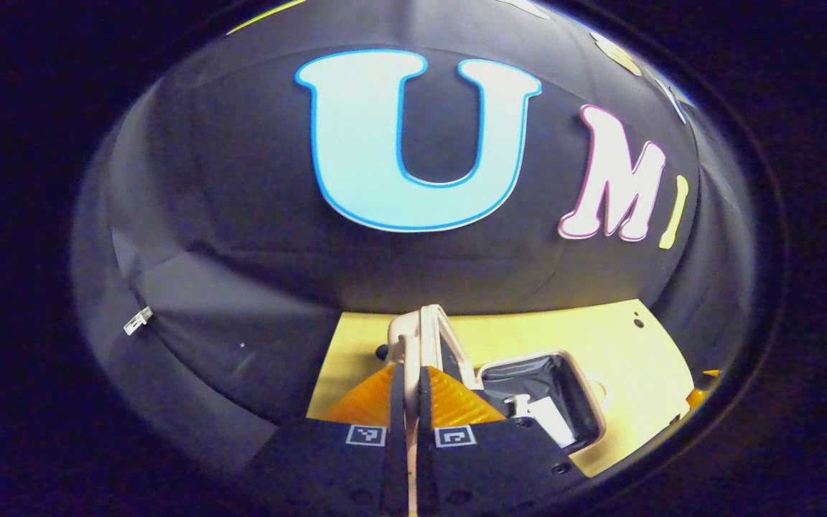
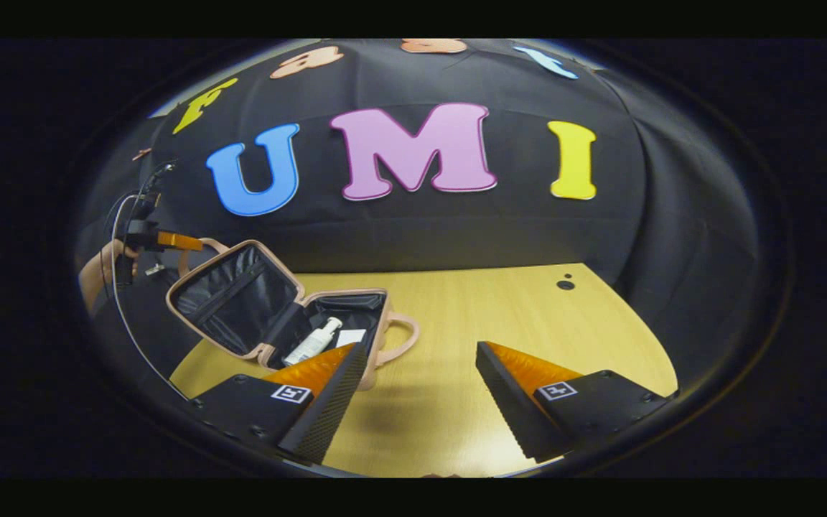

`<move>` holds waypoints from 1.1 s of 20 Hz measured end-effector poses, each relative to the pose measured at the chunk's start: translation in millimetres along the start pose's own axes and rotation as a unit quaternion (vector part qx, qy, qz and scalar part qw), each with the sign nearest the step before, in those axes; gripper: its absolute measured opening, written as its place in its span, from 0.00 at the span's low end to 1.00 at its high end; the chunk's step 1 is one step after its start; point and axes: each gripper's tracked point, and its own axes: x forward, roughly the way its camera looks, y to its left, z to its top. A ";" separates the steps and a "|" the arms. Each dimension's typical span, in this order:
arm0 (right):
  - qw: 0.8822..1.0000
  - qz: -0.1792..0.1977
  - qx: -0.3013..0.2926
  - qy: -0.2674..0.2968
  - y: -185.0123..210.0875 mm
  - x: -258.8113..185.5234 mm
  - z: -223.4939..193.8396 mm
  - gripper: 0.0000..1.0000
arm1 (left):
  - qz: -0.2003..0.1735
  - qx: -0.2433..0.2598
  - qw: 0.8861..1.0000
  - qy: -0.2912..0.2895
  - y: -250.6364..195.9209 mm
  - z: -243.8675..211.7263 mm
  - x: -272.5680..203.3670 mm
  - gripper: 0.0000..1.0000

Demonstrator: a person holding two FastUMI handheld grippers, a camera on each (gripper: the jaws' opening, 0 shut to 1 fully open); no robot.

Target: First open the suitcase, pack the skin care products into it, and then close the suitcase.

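Fingers (image 1: 397, 402) of your left gripper (image 1: 408, 388) sit pressed together at the bottom of the left gripper view, clamped on the thin edge of the suitcase lid (image 1: 433, 337), which rises edge-on right between them. Just past the tips on the right you see the open suitcase (image 1: 564, 388) base with its dark lining and something white inside, lying on the yellow wooden table (image 1: 622, 337). Your right gripper (image 2: 413, 373) hangs with its jaws wide apart, nothing between them, over bare table (image 2: 500, 316) in the right gripper view. Just beyond its left finger (image 2: 327, 402) the suitcase (image 2: 342, 323) lies open near the table's left edge, pinkish shell, black lining. Inside the base lies a white pump bottle (image 2: 313, 342) on its side, with a small white flat item (image 2: 351, 337) beside it; what that item is, you cannot tell. A looped handle (image 2: 403, 337) sticks out on the base's right side. The lid (image 2: 230, 298) stands tilted back to the left, its zip pocket facing in. Farther off, at the lid's top corner, your left gripper (image 2: 184, 241) shows with a hand (image 2: 101, 269) behind it and a cable trailing down. Behind everything hangs the black cloth wall (image 2: 657, 215).
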 end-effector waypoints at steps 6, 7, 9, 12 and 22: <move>0.998 -0.048 0.017 -0.038 -41.8 -49.3 17.0 0.98 | -0.094 -0.035 0.995 -0.028 -130.5 11.6 -7.6 0.10; 0.998 -0.051 0.021 -0.037 -47.2 -53.1 17.4 0.98 | -0.110 -0.042 0.993 -0.027 -155.5 5.7 -5.0 0.10; 0.997 -0.056 0.027 -0.043 -59.7 -60.5 24.1 0.98 | -0.135 -0.049 0.989 -0.025 -199.4 -6.0 3.6 0.10; 0.997 -0.058 0.023 -0.051 -76.6 -66.7 30.6 0.98 | -0.161 -0.059 0.985 -0.014 -258.3 -36.6 25.6 0.11; 0.999 0.000 0.004 -0.035 -140.1 -24.0 37.4 0.98 | -0.115 -0.051 0.990 0.070 -367.2 -179.6 118.1 0.11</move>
